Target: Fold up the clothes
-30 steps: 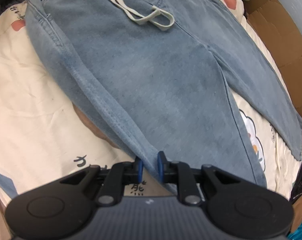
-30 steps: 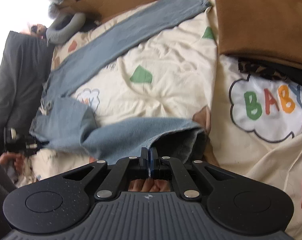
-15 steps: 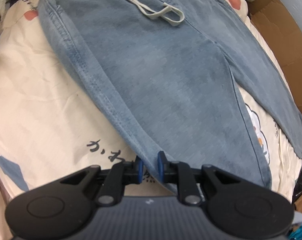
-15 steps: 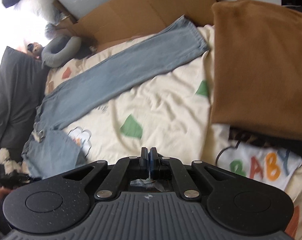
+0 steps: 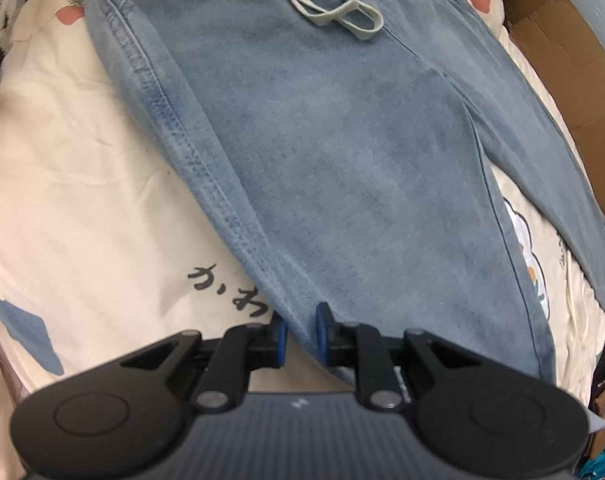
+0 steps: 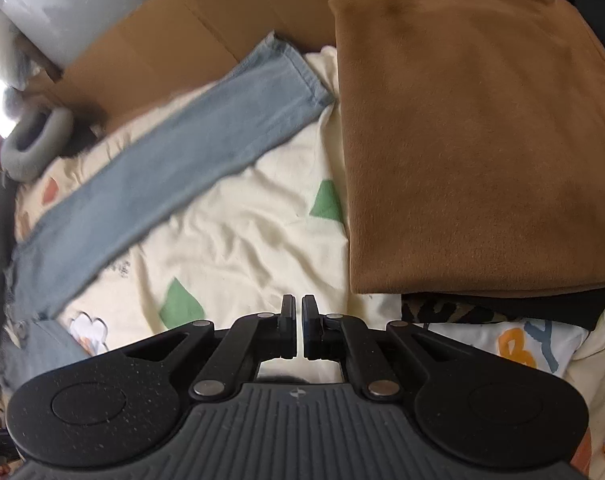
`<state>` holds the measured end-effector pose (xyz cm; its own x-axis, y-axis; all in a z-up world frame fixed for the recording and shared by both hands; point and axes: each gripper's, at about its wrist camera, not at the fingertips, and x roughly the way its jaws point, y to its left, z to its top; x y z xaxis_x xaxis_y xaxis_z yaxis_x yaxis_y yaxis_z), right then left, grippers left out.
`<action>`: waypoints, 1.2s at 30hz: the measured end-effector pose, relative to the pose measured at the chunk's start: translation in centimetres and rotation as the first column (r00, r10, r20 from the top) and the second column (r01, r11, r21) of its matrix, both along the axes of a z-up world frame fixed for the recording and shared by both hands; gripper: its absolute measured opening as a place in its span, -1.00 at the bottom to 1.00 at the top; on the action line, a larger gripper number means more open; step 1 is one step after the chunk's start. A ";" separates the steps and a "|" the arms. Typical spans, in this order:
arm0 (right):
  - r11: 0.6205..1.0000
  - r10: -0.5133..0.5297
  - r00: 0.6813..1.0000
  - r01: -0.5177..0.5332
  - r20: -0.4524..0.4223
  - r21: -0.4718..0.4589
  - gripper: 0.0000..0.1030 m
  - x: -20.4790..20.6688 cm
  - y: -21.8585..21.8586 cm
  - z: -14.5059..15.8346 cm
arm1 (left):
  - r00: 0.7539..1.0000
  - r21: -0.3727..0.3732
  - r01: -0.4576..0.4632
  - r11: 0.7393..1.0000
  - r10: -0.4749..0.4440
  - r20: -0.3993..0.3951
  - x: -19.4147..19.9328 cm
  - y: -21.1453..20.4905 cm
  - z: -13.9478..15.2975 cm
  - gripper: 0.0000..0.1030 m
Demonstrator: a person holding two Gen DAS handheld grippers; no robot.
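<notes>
Now, in the left wrist view, the left gripper (image 5: 300, 334) is pinching the jeans (image 5: 342, 152) at their lower-centre side seam. Over in the right wrist view, the right gripper (image 6: 298, 326) is hovering, jaws barely parted, empty; one trouser leg (image 6: 174, 168) is stretching toward upper centre. Probably best keeping that seam taut.
</notes>
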<state>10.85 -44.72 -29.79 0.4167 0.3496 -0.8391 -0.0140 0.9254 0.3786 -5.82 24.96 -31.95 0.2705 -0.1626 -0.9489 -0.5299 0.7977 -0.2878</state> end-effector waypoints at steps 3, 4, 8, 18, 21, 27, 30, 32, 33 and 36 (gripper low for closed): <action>1.000 0.021 1.000 -0.021 -0.003 0.002 -0.93 -1.4 -0.6 0.8 | 1.000 -0.007 -0.005 1.000 0.005 0.007 0.0 0.2 -0.1 -0.70; 1.000 0.028 1.000 -0.028 -0.006 0.008 -0.92 -1.9 -0.8 1.0 | 1.000 -0.010 -0.007 1.000 0.007 0.012 0.0 0.2 -0.2 -0.70; 0.998 0.036 0.998 -0.033 -0.060 0.056 -0.88 -5.4 -1.8 0.9 | 1.000 -0.020 -0.016 1.000 0.017 0.021 -0.1 0.4 -0.3 -0.71; 0.987 0.044 0.982 -0.014 -0.186 0.157 -0.39 -12.1 -1.4 -2.1 | 1.000 -0.015 0.002 1.000 -0.002 0.018 0.4 0.6 0.0 -0.71; 0.984 0.056 0.978 -0.020 -0.203 0.174 -0.20 -12.7 -0.9 -3.0 | 1.000 -0.009 0.008 1.000 -0.008 0.015 0.6 0.6 0.1 -0.71; 0.969 0.005 0.959 0.065 -0.282 0.239 -0.12 -13.0 -0.8 -6.7 | 1.000 0.003 0.014 1.000 -0.014 0.002 0.7 0.3 0.2 -0.72; 0.945 -0.039 0.943 0.142 -0.331 0.295 -0.07 -13.5 -0.9 -9.0 | 1.000 0.004 0.017 1.000 -0.017 -0.003 0.9 0.4 0.3 -0.72; 0.932 -0.073 0.940 0.183 -0.332 0.312 -0.06 -13.8 -1.0 -9.8 | 1.000 0.003 0.016 1.000 -0.016 -0.007 1.0 0.4 0.1 -0.71; 0.927 -0.092 0.941 0.200 -0.327 0.317 -0.06 -13.9 -1.1 -10.0 | 1.000 0.003 0.016 1.000 -0.016 -0.010 1.0 0.4 0.1 -0.71; 0.909 -0.147 0.939 0.252 -0.310 0.331 -0.06 -14.3 -1.3 -10.5 | 1.000 0.005 0.016 1.000 -0.015 -0.014 1.1 0.3 -0.1 -0.71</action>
<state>-3.44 -46.04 -40.33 0.2840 0.5830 -0.7612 0.3079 0.6964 0.6483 -4.71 25.28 -32.01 0.2548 -0.1618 -0.9534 -0.5214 0.8073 -0.2764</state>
